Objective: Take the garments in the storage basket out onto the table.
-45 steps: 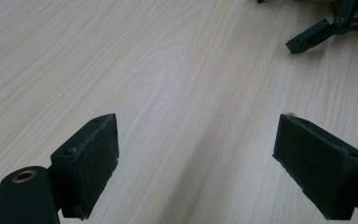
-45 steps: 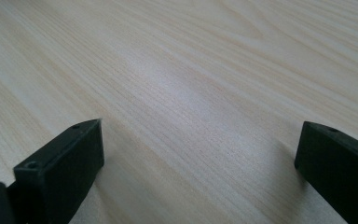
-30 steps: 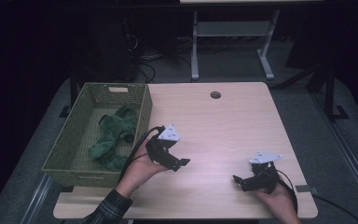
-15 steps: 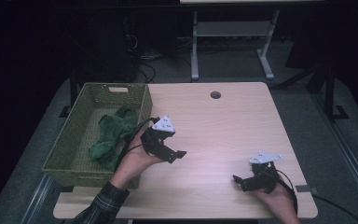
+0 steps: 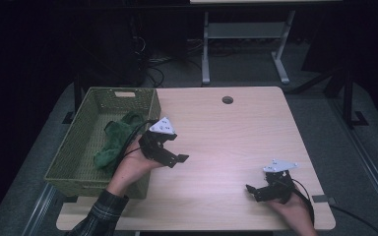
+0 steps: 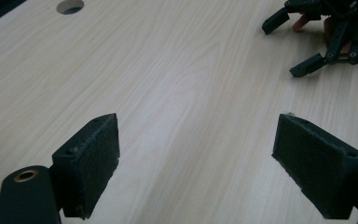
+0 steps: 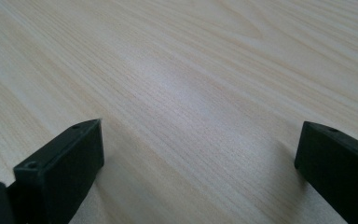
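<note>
A green cloth (image 5: 116, 141) lies crumpled inside the olive woven basket (image 5: 97, 101) at the table's left side. My left gripper (image 5: 174, 158) hovers just right of the basket's near corner, open, with bare wood between its jaws (image 6: 196, 154). My right gripper (image 5: 252, 191) rests low near the table's front right, open too, with only wood grain between its pads (image 7: 200, 158). The right gripper (image 6: 298, 46) also appears at the top right of the left gripper view, held by a hand.
The light wood table (image 5: 226, 142) has a round cable hole (image 5: 227, 100) near its far edge. A desk frame (image 5: 241, 44) and cables stand on the dark floor behind. The basket's right wall stands close to my left hand.
My left gripper has drifted left and slightly away from me, closer to the basket. The right gripper has stayed where it was.
</note>
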A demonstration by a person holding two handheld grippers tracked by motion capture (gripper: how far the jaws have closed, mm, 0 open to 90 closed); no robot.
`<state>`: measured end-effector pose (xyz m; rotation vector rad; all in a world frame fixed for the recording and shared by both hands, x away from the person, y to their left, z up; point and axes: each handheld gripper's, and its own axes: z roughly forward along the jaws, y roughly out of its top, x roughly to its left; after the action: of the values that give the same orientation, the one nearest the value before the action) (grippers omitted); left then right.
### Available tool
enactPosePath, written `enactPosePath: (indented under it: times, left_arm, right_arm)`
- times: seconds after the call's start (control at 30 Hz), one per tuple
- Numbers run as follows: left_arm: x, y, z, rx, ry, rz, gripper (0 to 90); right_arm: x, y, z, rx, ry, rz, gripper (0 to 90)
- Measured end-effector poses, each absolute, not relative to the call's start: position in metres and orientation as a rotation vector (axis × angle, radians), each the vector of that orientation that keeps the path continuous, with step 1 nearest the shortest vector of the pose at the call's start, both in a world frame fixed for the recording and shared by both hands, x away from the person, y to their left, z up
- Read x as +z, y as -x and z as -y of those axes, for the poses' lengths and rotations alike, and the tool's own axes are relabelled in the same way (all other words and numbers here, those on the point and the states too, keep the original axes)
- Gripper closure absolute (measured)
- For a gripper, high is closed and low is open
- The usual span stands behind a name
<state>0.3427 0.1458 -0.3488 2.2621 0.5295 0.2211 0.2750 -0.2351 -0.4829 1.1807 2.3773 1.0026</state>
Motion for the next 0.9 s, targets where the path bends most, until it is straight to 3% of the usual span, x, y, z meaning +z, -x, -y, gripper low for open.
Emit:
enactPosePath:
  times: [0.9]
  left_arm:
    - [-0.33, -0.354, -0.221, 0.313, -2.182, -0.683, 16.3]
  right_arm:
    - [-0.483, -0.275, 0.235, 1.002, -1.18, -2.378, 0.9]
